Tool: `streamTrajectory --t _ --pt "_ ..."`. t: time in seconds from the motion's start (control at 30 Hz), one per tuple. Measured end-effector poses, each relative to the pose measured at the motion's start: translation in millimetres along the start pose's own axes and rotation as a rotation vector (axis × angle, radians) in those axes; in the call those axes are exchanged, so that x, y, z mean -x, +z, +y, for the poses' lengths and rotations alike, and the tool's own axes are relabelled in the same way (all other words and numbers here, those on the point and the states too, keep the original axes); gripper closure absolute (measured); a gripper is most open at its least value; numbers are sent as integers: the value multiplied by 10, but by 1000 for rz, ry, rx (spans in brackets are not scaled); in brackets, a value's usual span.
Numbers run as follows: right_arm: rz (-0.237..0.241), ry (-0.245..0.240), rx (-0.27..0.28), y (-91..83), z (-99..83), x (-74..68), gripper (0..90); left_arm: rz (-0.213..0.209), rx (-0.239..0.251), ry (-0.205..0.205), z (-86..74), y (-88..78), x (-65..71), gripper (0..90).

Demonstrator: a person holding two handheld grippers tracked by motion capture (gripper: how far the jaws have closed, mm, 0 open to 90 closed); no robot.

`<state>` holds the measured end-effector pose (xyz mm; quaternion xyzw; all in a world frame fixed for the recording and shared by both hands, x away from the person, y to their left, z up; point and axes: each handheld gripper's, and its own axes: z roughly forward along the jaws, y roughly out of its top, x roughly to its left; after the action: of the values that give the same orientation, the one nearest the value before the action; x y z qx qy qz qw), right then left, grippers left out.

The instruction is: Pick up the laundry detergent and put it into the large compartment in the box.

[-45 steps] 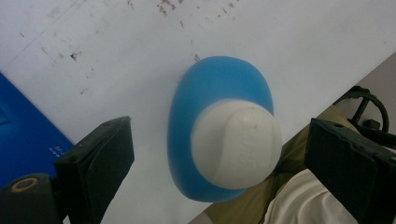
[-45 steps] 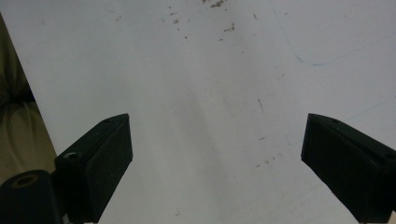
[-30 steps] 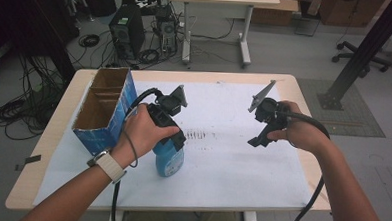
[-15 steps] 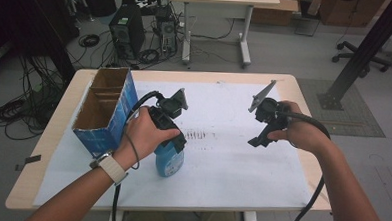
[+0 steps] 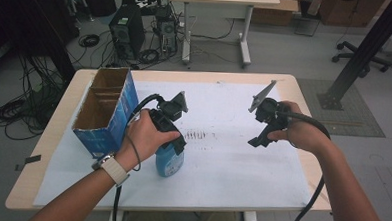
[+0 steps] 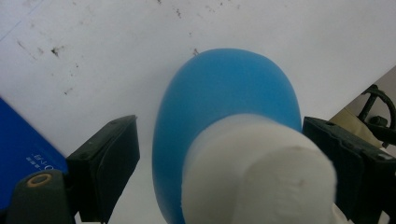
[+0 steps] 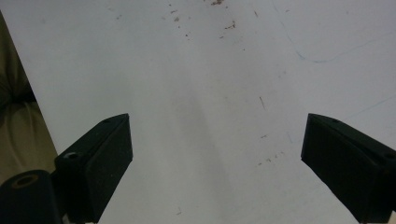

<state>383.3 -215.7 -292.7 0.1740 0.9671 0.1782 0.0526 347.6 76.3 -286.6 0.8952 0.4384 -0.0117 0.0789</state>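
Over the white sheet (image 5: pixel 241 167) covering the surface (image 5: pixel 42 149), left tongs (image 5: pixel 175 144) sit above a blue bottle (image 5: pixel 169 162) with a white cap (image 6: pixel 257 177). Bottle stands upright on the sheet, just beside the near corner of a blue cardboard box (image 5: pixel 106 111), which is open on top with dividers inside.

Left gripper view: looking down along the bottle, cap between the two jaws. Jaws have just been closing around it. Left-side jaw stands clear of the bottle with white sheet visible in the gap. Right-side jaw sits right at the edge of the cap; can't tell if it touches. No squeeze visible, so not a grip yet. Blue box edge shows at lower left of that view.

Right tongs (image 5: pixel 258 141) are well apart from the bottle, held above the right half of the sheet in the person's right hand (image 5: pixel 295 132), grey plate on top tilted up. Right gripper view: jaws spread wide, nothing between them, just bare sheet with a few dark specks below.

Smudged dark marks (image 5: pixel 198 136) on the sheet lie between the two tongs.
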Motion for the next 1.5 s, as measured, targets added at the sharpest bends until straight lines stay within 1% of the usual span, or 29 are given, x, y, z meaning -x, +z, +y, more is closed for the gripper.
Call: streamTrajectory --t 0.17,0.27,0.33,0.6,0.77,0.8,0.83,0.9,1.17,1.37,1.5 --pt "0 -1 0 3 -2 1 91 -4 2 1 1 3 5 166" --pt "0 0 1 2 -3 2 90 -4 -6 7 1 13 7 173" --pt "0 0 1 2 -5 2 90 -3 0 5 -1 17 11 189" --pt "-1 4 1 0 -33 -1 90 -2 3 5 -4 15 10 276" --pt "-1 3 2 -6 -34 -4 90 6 6 6 -6 17 13 306" --pt "-1 4 2 -6 -32 -7 90 9 6 9 -7 18 15 335" --pt "-1 4 2 -6 -32 -7 90 9 6 9 -7 18 15 341" --pt "0 7 0 -10 -26 -11 91 12 14 10 -10 19 19 358" --pt "0 1 2 4 -26 -13 91 25 20 11 -14 17 36 364" --pt "-2 3 6 -4 -22 -13 90 12 12 3 -8 5 19 367" --pt "-3 2 8 -12 -25 -11 91 16 7 2 -5 -5 25 368"
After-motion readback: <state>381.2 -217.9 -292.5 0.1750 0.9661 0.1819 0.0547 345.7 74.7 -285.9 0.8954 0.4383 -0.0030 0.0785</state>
